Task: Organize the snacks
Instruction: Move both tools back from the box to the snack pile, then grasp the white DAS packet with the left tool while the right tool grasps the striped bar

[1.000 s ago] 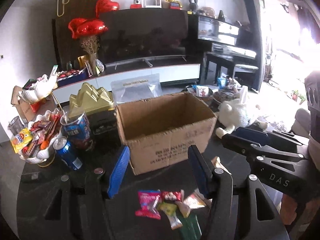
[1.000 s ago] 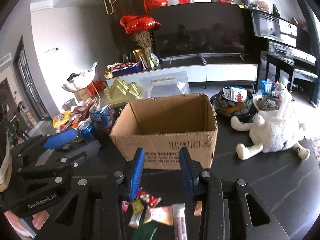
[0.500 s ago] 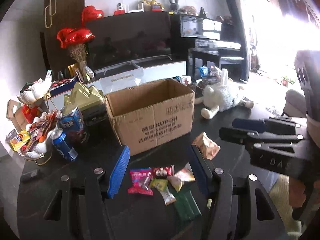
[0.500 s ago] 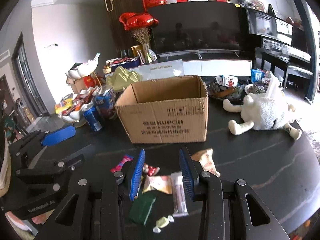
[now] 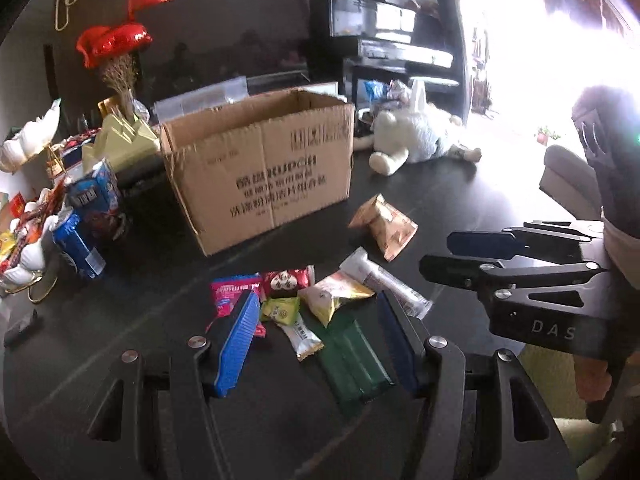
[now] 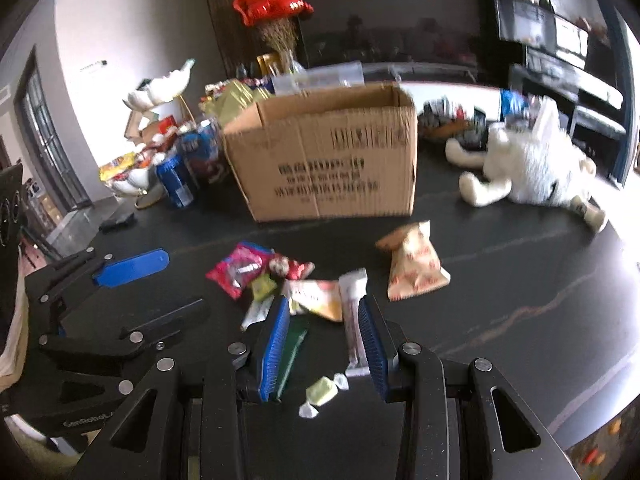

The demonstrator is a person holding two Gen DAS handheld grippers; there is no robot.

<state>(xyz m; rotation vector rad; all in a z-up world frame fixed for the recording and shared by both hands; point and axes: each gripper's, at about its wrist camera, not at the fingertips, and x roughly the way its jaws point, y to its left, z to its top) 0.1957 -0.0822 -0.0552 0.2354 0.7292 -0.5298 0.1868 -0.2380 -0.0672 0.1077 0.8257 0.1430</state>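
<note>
Both hand-held grippers have drawn back and tipped down since a second ago, so the loose snacks now fill the foreground and the box sits farther off. The left hand-held gripper [image 5: 316, 336] hangs with its jaws wide and empty over the heap; the right hand-held gripper [image 6: 324, 344] is also spread and empty, at a middling width.

This looks like the start of a pick, with nothing yet packed. Nearest, towards the near edge of the dark stone-look tabletop [image 6: 520, 280], lies a small twist-wrapped pale green candy [image 6: 322, 392], then a flat glossy dark green packet [image 5: 352, 364] and a long slim white wrapper bar [image 6: 354, 320] just inside the right jaw. Beyond them crinkly foil sachets overlap: a pink one [image 5: 232, 292], a red one [image 5: 288, 280] and a yellow one [image 5: 332, 296]. A puffy tan pillow bag [image 6: 414, 264] lies apart. Behind stands the open corrugated cardboard box [image 5: 264, 176], towards the far edge.

The next move probably calls for lowering over one packet, closing gently on thin slippery film, then lifting over the box rim.
</note>
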